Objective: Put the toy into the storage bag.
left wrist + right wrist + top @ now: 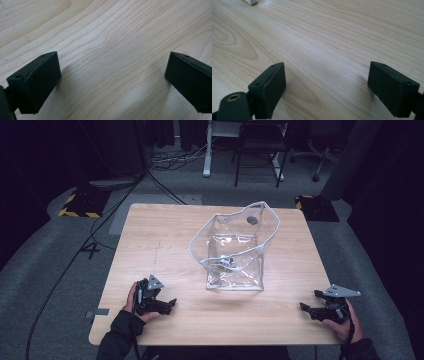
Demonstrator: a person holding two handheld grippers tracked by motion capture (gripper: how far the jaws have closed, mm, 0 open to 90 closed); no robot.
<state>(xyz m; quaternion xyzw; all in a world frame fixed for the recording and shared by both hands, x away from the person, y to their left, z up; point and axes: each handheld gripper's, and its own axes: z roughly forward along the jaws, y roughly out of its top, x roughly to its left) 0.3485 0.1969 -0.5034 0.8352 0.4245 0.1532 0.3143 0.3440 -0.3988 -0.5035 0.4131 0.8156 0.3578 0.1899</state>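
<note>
A clear plastic bag (235, 252) with white piping stands on a pale, wood-grained table (165, 235); 2 black grippers carry grey plates.

black tongs (172, 303) with screw-holed jaws, grey three-cornered plates, trailing black cables, dark sleeves (116, 338).

wooden table (150, 230) | hazard-striped floor blocks (82, 202) | office chair (320, 150) | floor cables (170, 157)
</note>
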